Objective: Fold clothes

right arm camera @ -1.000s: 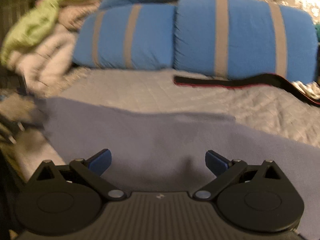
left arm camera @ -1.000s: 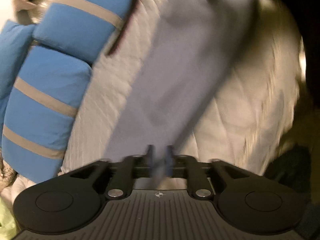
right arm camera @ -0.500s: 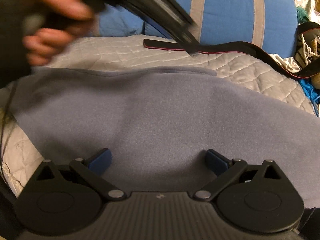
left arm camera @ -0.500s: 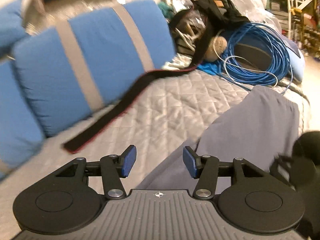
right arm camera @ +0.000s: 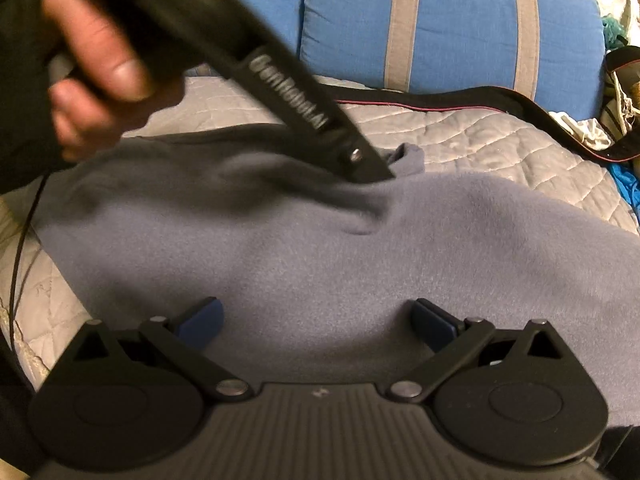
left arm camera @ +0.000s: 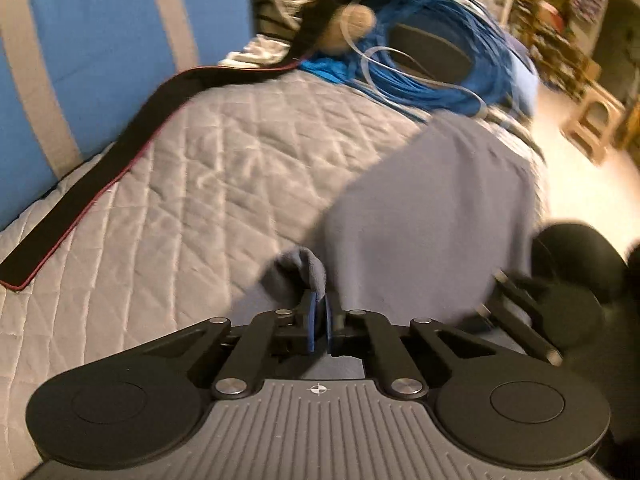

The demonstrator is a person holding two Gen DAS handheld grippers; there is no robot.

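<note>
The grey-blue fleece garment (right arm camera: 360,272) lay spread across the quilted grey bedspread (left arm camera: 192,184), in front of the blue striped pillows (right arm camera: 460,28). The left gripper (left arm camera: 319,322) had its 2 blue pads pressed together on a bunched edge of that fleece. The right gripper (right arm camera: 316,320) hung wide apart over the cloth, gripping nothing. A black strap (left arm camera: 100,176) lay beside the pillows.

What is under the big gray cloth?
The gray cloth lies on a quilted bedspread, which shows around its edges. Whatever is beneath its middle is covered and cannot be seen.
</note>
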